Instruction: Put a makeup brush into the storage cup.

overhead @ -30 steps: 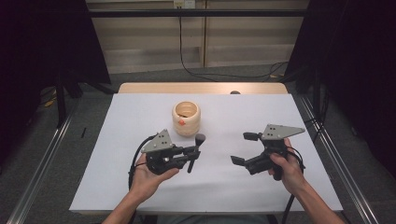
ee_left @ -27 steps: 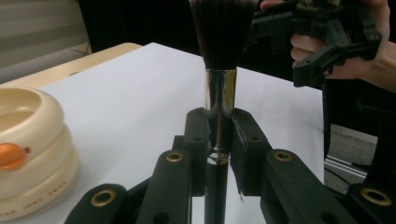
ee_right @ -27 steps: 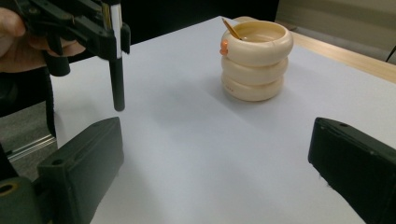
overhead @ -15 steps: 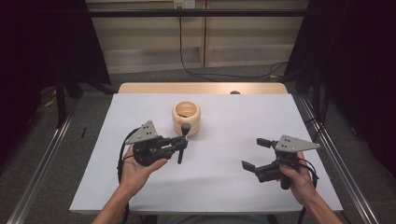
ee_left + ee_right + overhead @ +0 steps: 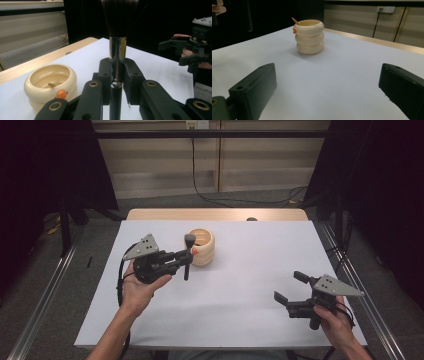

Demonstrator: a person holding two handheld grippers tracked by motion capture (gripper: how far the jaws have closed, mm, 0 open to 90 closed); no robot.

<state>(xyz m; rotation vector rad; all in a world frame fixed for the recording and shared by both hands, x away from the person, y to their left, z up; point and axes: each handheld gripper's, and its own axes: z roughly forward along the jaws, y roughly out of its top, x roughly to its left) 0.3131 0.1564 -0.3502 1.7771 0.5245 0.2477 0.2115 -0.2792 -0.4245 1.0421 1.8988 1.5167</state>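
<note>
Now that my left gripper has carried the brush up and over beside the cup, its fingers clamped on the handle with the bristles up, I judge the drop into the cup is next. My right gripper has pulled back to the table's near right, fingers wide open and holding nothing.

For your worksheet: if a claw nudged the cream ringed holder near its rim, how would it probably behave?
The cream holder looks rigid, so it should slide or tip, not flex. Its stacked rings stand fairly tall on the smooth white table, so a rim-high push may topple it. It appears nearly empty, probably light.
</note>
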